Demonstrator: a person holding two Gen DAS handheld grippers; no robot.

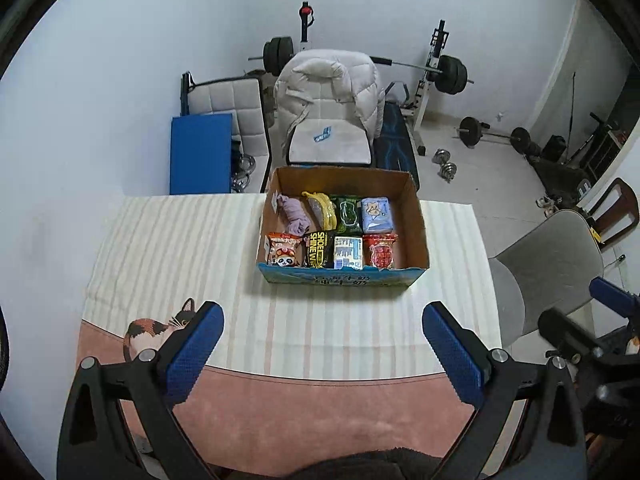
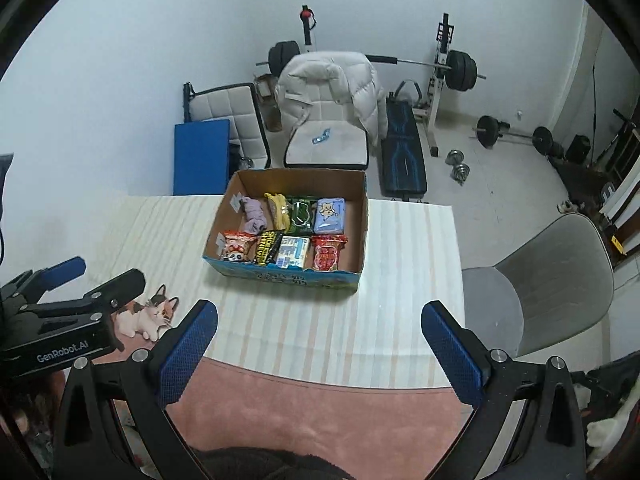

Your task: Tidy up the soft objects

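The striped table [image 1: 168, 248] carried the cardboard box [image 1: 416, 232] against its far edge — inside sat two tidy rows of soft packets, a purple cloth [image 1: 294, 212] in the far left corner — while the left gripper [image 1: 322, 336] and right gripper [image 2: 319, 332] hovered near the table's front edge, jaws wide apart, holding nothing.

White jacket [image 1: 328, 92] over chair [image 1: 328, 142]; barbell rack [image 1: 434, 76] behind.

Home gym room: barbell rack [image 1: 436, 68], dumbbells [image 1: 446, 162].
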